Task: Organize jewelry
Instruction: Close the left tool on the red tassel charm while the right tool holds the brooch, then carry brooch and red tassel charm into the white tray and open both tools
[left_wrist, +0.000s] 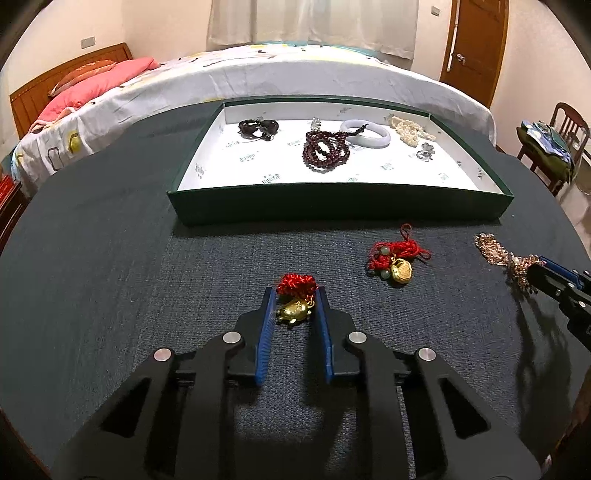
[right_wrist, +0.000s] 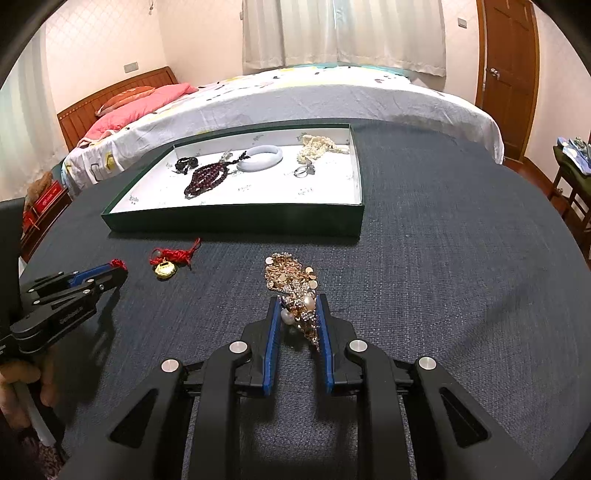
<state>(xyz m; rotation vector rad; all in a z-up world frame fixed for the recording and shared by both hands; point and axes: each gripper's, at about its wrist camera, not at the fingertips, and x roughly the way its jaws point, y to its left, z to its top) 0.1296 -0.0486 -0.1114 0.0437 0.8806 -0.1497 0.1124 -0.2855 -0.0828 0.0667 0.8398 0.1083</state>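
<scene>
Between the blue pads of the left gripper (left_wrist: 295, 301) sits a little gold charm (left_wrist: 293, 311) on a knotted red cord (left_wrist: 295, 285). The fingers bracket it on both sides, but I honestly can't tell if they're actually squeezing it or just resting close around it, and it looks like it's lying on the dark woven tablecloth (left_wrist: 110, 266). Same story on the other side: the right gripper (right_wrist: 297, 308) has its fingers on either side of the near end of a gold sparkly necklace (right_wrist: 291, 277) with a couple of pearls (right_wrist: 308, 303), pads right up against it, though whether it's a real pinch I can't say. The rest of that necklace trails away on the cloth toward the box. A bit to the right of the left gripper there's a second red-cord piece with a gold locket (left_wrist: 397, 258) and pale green beads, lying loose and apart from both grippers. Further back is the shallow green box (left_wrist: 332, 212) with a white printed lining. Inside it: a dark wooden bead bracelet (left_wrist: 257, 128) at the left, a coiled maroon bead strand (left_wrist: 325, 149), a pale jade bangle (left_wrist: 365, 133) touching that strand, a heap of pearls (left_wrist: 408, 131) and a small silver ring (left_wrist: 424, 153). Behind the table is a bed (left_wrist: 258, 81) with a pink pillow (left_wrist: 99, 86).
</scene>
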